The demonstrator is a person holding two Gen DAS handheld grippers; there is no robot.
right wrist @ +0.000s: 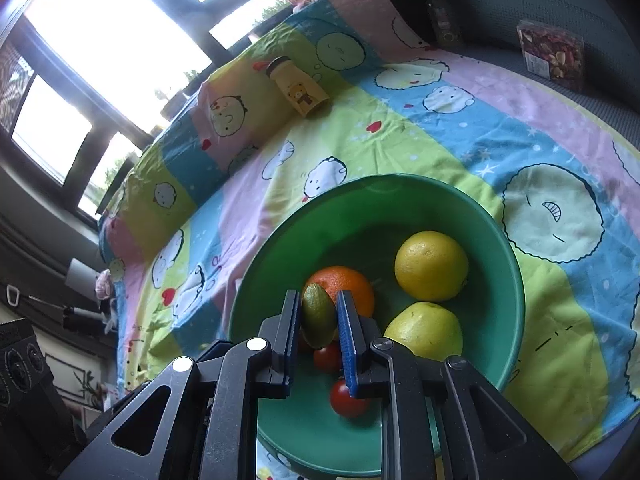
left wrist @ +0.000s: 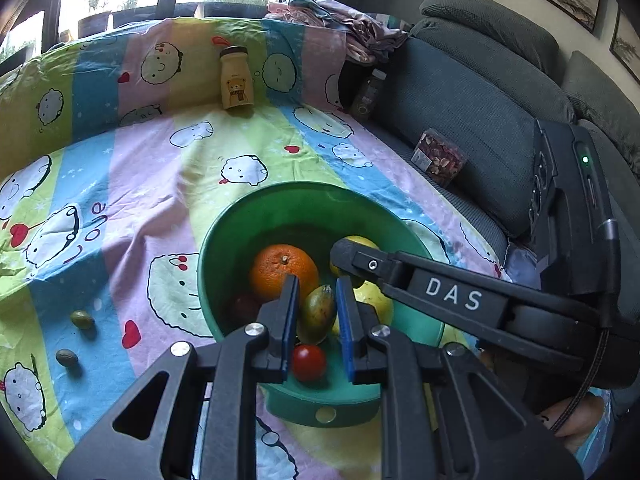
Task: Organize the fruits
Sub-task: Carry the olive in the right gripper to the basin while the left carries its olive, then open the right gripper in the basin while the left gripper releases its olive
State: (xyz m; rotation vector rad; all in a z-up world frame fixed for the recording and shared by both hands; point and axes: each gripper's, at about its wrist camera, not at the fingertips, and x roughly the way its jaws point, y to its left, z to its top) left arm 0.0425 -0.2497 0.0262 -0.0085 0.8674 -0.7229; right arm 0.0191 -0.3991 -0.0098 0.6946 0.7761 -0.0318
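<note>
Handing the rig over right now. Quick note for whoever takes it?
Left gripper: shut on a small olive-green fruit, above the green bowl.
Right gripper: shut on a small green fruit, also above the bowl.
Done: orange, two yellow citrus and tomatoes are in the bowl.
Left: drop both held fruits into the bowl, then fetch the two small fruits lying on the cloth.
</note>
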